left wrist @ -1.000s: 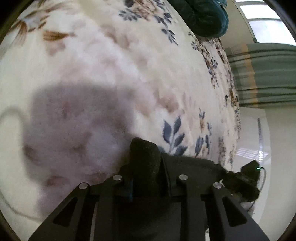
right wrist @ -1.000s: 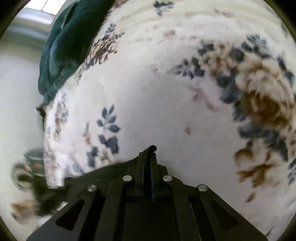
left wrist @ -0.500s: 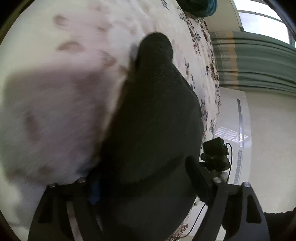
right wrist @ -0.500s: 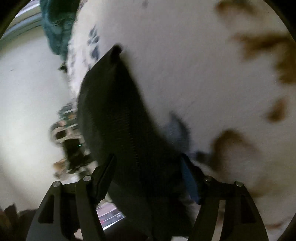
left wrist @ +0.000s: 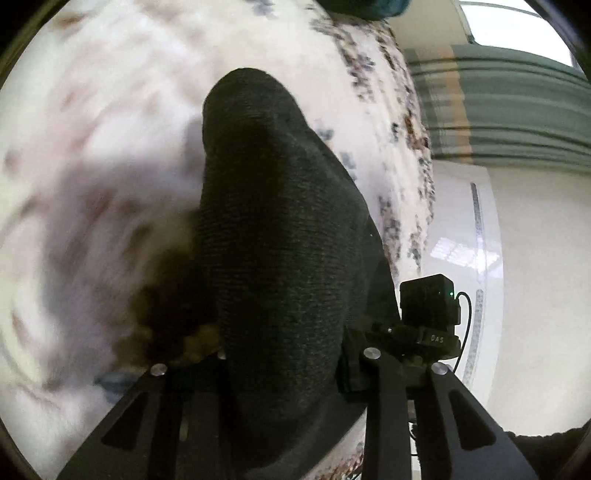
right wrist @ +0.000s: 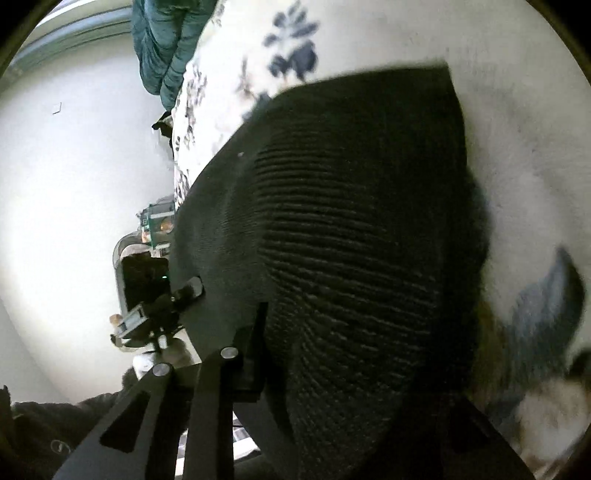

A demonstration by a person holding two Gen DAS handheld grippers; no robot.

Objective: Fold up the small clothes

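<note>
Nearest in the left wrist view, the left gripper has its two black fingers spread wide, and the black sock lies between them, its rounded toe end reaching away over the bed; the knit covers the finger tips, so whether they press on it cannot be told. Just right of that gripper sits the other gripper's black camera block with a small green light and a thin cable. Under the sock is the floral bedspread, cream with blue and brown flowers, blurred here; beyond its edge are the pale floor, green curtains and a teal blanket at the far end.

In the right wrist view the right gripper shows only its left finger, set well off to the side; the ribbed cuff of the sock fills the space beside it and hides the other finger, so its hold cannot be told either. The sock rests on the bedspread, the cuff's straight edge farthest away; past it lie the teal blanket and a pale wall.
</note>
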